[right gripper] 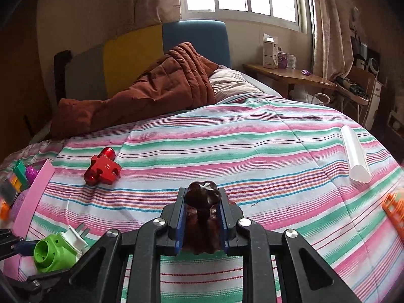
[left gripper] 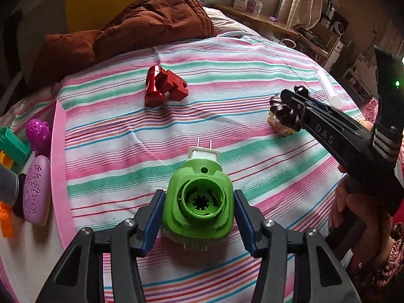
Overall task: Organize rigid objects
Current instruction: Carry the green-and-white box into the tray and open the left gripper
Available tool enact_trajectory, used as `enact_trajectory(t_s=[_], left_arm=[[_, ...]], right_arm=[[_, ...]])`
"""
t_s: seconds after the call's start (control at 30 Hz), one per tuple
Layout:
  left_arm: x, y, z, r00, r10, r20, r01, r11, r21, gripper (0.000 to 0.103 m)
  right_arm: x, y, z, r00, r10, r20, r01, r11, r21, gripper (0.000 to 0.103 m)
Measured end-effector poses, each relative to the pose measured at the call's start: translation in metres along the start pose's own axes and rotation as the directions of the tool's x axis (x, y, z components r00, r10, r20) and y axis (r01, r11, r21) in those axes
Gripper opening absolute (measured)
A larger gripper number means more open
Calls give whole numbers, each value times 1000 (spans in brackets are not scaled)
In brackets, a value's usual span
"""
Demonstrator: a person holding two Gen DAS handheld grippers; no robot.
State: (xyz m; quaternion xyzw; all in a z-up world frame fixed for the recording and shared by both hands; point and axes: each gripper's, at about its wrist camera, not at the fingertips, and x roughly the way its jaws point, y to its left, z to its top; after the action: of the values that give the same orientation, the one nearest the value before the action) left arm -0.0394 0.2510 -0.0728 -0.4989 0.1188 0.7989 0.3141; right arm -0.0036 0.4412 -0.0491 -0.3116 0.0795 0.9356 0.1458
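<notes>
My left gripper [left gripper: 198, 212] is shut on a green plug-in device [left gripper: 198, 203] with a white plug and two prongs pointing away; it also shows in the right wrist view [right gripper: 56, 251], low at the left. My right gripper [right gripper: 200, 217] is shut on a dark-brown-haired doll figure [right gripper: 202, 202], seen in the left wrist view [left gripper: 285, 115] just above the striped bedspread [left gripper: 227, 80]. A red metal part [left gripper: 164, 85] lies further back on the bed, and in the right wrist view [right gripper: 102, 170] it is to the left.
A pink tray [left gripper: 59, 151] at the left holds purple, green and orange toys. A clear tube [right gripper: 354, 154] lies at the right, an orange piece [right gripper: 394, 209] at the right edge. A brown quilt [right gripper: 151, 88] and pillow lie at the bed's head.
</notes>
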Motion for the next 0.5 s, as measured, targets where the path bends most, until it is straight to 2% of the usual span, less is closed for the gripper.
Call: enact_trajectory(t_s=[0.17,0.33,0.5], left_arm=[[-20,21,-11,998,-26,61,30,997,-65,53],[-52,39,-27,988,-50,143,69,989,-133,53],[-81,54,-47,980,-20,197,50,987,-150,53]], right_arm=[[0,1,0,1000,-6,2,7,1000,-6,22],[0,3,-1,1000,-11,3,11,1000,-15,22],[0,4,-1,1000,-11,2,11,1000,-22,22]])
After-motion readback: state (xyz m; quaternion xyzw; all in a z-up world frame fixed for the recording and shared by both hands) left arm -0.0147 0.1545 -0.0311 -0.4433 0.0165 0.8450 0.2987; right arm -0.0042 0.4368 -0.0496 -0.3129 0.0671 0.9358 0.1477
